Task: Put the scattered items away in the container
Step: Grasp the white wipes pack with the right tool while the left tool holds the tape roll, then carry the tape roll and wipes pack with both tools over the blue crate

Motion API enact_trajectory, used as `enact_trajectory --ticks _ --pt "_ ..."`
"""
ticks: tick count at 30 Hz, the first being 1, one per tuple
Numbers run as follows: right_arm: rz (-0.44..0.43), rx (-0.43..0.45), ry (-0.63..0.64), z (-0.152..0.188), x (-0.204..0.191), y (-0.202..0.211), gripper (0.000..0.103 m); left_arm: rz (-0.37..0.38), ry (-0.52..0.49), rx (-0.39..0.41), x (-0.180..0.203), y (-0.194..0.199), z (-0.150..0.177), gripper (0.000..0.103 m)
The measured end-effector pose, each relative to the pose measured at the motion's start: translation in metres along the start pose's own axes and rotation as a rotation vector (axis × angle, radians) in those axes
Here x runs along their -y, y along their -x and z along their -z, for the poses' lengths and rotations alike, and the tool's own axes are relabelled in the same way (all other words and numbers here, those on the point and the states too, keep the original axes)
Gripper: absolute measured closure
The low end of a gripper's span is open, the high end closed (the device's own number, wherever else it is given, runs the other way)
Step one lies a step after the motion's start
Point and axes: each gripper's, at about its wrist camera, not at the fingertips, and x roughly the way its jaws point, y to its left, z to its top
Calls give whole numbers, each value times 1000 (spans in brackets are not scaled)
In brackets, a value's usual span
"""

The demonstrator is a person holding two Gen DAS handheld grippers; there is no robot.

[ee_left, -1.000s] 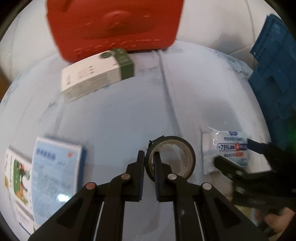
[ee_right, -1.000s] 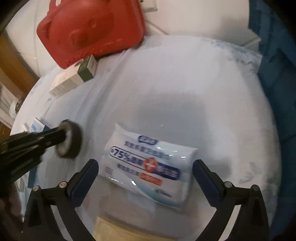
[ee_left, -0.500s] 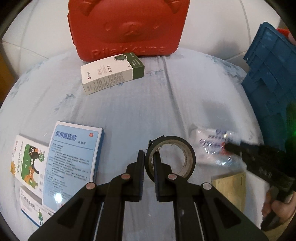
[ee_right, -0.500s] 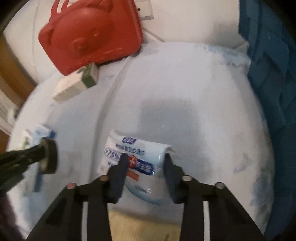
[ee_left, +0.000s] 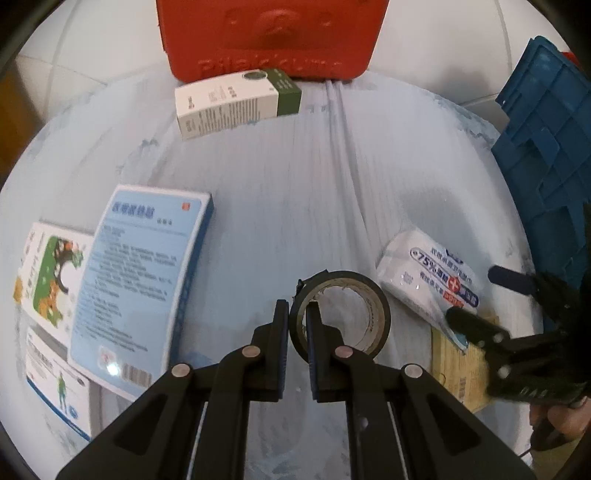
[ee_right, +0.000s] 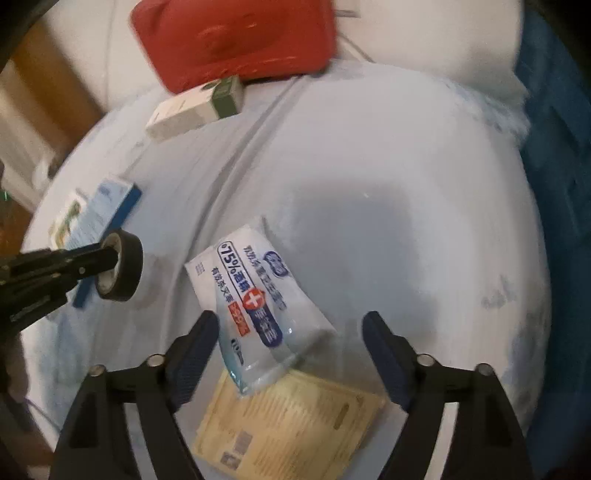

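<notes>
Between open right tongs (ee_right: 290, 334), wipes pack (ee_right: 251, 291)

On the cloth-covered desk (ee_left: 280, 206), the white-and-green carton (ee_left: 236, 99) lies at twelve o'clock before the red moulded case (ee_left: 269, 37). The flat blue boxes (ee_left: 140, 288) lie at nine, the white wipes packet (ee_left: 424, 280) at three, overlapping the tan flat box (ee_right: 291, 424).

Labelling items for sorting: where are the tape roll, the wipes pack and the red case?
tape roll (ee_left: 376, 314), left wrist view, outer band
wipes pack (ee_right: 255, 291), right wrist view, printed face
red case (ee_left: 269, 33), left wrist view, front panel
</notes>
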Motion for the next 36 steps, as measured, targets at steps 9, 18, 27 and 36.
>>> enact_trajectory --ticks 9,18,27,36 --pt "71 -16 180 6 -31 -28 38 -15 25 -37 4 -4 17 94" --pt "59 106 116 8 -37 26 41 -3 11 81 4 60 20 94" --pt "106 294 87 21 -77 134 41 33 -41 229 6 144 37 94" --pt "194 408 13 52 -99 225 41 122 -155 344 28 218 52 94"
